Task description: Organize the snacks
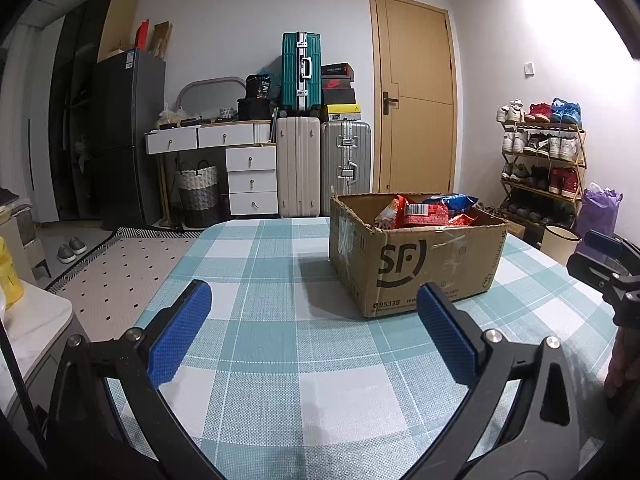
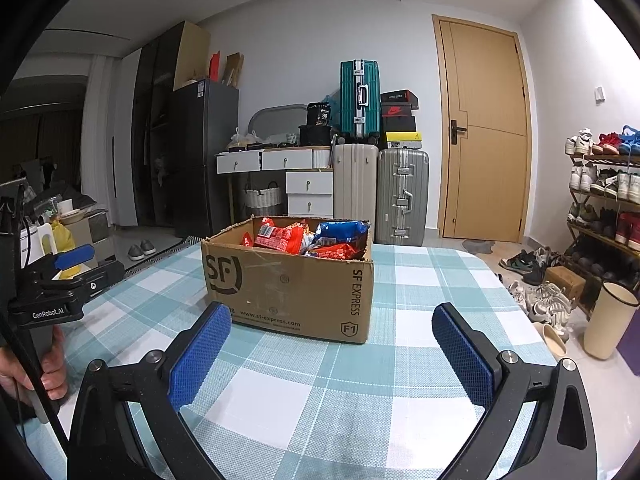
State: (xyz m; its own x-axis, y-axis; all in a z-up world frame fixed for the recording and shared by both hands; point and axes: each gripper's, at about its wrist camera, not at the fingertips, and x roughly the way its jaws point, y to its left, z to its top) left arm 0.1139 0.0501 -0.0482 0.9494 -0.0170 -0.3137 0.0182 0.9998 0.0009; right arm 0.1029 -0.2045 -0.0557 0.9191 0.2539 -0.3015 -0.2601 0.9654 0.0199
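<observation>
Tools [image 1: 314, 302] [image 2: 332, 322] wide, empty (bare tablecloth [image 2: 420, 280] between), short of snack box [image 2: 288, 284].

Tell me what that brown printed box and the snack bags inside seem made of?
The brown SF-printed box looks like matte corrugated cardboard: ragged torn rim, creased walls. The red and blue snack bags look like glossy plastic or foil film, crinkled and catching light; which one is unclear.
</observation>
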